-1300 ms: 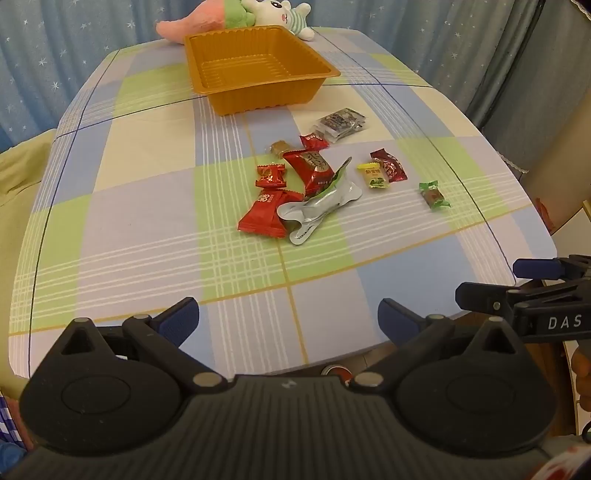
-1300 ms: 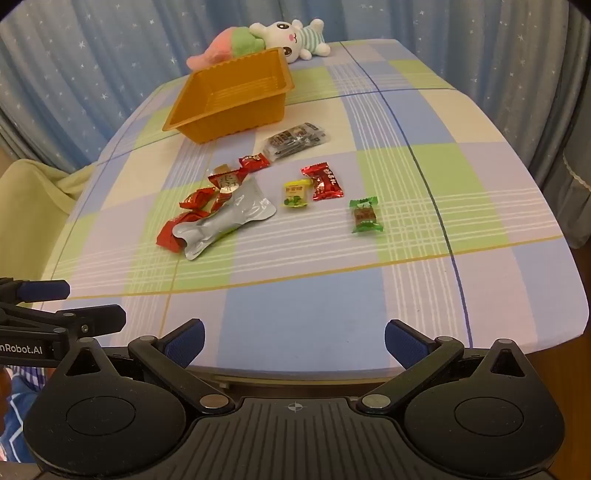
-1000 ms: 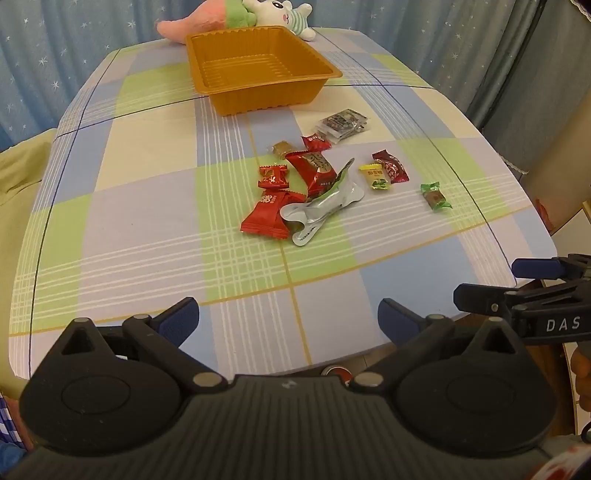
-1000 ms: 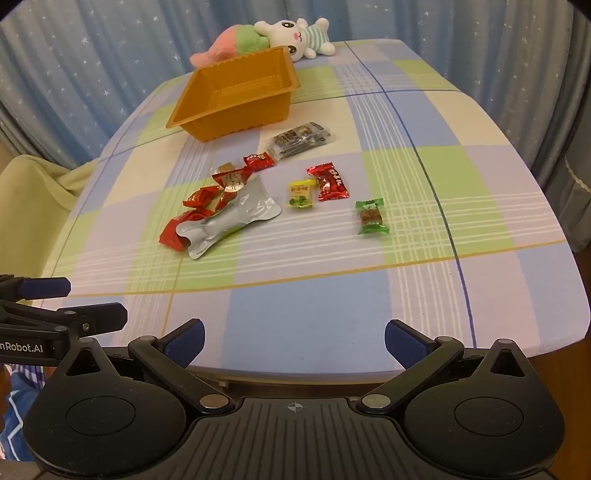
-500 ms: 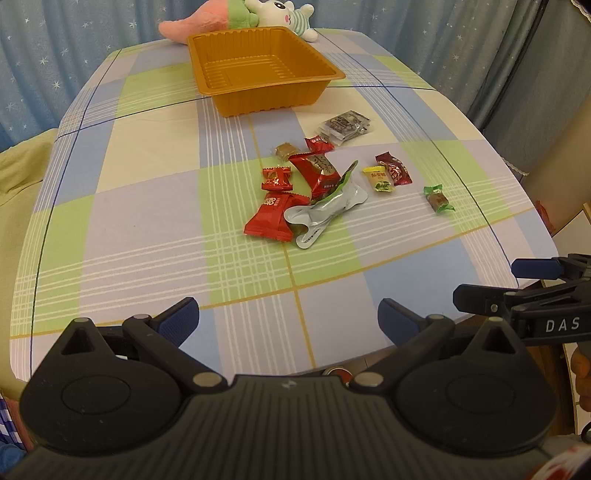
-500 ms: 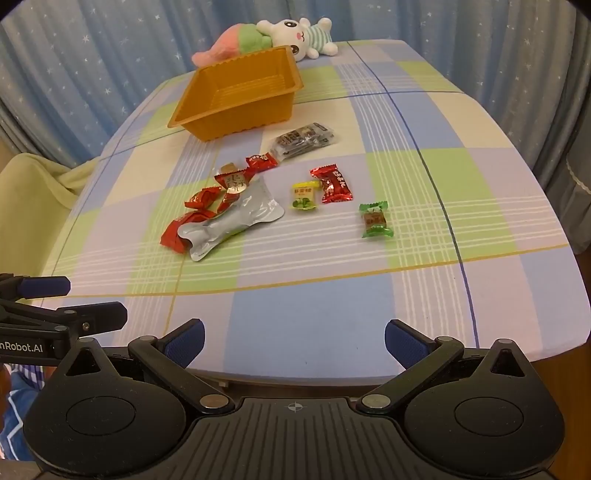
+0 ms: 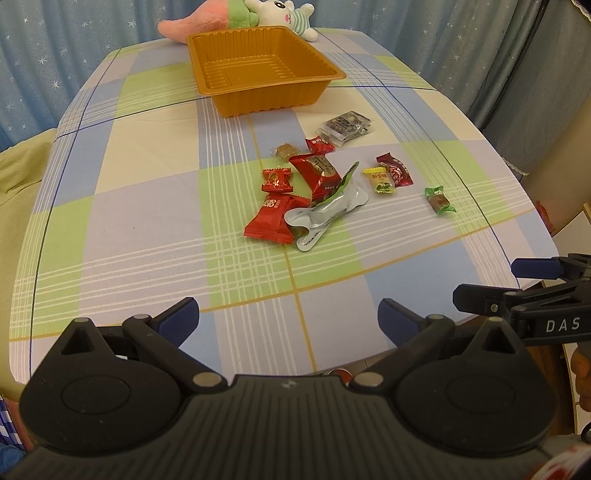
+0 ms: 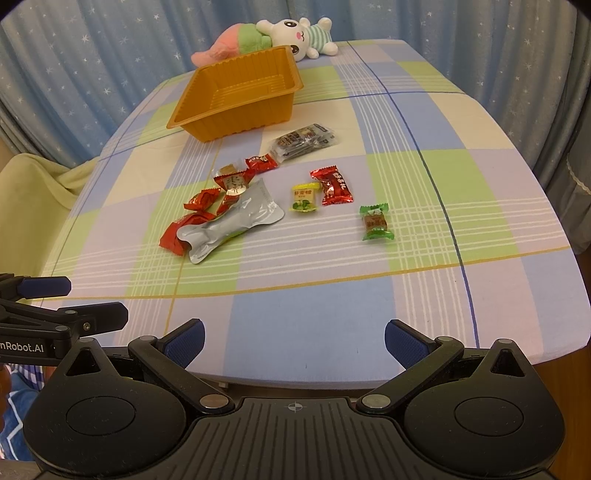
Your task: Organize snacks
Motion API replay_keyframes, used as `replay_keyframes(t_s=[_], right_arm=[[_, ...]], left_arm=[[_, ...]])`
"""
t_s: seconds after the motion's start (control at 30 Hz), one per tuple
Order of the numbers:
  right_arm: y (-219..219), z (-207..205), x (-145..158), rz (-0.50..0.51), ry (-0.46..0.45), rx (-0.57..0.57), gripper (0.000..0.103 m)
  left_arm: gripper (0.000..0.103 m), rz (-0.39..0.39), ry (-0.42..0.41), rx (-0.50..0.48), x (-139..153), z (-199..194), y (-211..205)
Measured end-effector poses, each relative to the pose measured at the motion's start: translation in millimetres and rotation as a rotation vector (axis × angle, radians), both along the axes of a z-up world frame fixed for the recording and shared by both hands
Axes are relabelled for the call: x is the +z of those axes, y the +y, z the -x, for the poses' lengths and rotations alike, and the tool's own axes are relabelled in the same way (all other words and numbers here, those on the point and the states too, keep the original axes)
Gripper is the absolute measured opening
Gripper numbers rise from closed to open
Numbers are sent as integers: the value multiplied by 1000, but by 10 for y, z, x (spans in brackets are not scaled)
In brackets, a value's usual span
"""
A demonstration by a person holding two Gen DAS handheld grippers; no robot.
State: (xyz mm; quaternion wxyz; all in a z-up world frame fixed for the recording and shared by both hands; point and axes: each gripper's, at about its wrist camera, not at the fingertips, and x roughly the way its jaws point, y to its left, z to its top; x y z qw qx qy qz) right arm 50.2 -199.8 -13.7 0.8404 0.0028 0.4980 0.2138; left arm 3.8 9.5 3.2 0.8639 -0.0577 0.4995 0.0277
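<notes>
Several wrapped snacks lie loose mid-table: a silver pouch (image 7: 327,212) (image 8: 236,221), red packets (image 7: 275,219) (image 8: 334,186), a yellow candy (image 7: 380,181) (image 8: 304,197), a green candy (image 7: 439,201) (image 8: 376,222) and a dark clear pack (image 7: 345,127) (image 8: 303,142). An empty orange tray (image 7: 258,94) (image 8: 236,118) stands beyond them. My left gripper (image 7: 288,317) is open over the table's near edge, holding nothing. My right gripper (image 8: 293,338) is open too, at the near edge, well short of the snacks.
A plush rabbit (image 7: 280,14) (image 8: 295,37) and a pink plush (image 7: 192,26) lie behind the tray at the far edge. Blue starred curtains (image 8: 74,74) ring the checked tablecloth (image 7: 147,221). A pale green chair (image 8: 33,206) sits at the left.
Both grippers have drifted slightly forward toward the table, so the snacks and tray sit a little lower in view. Both stay open and empty.
</notes>
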Motion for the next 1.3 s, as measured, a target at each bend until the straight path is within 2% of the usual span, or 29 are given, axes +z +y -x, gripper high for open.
replay_keyframes(t_s=[1.3], right_arm=[[35,-78,3,2,2,0,103]], left_arm=[[103,3,2,0,-16,-51,36]])
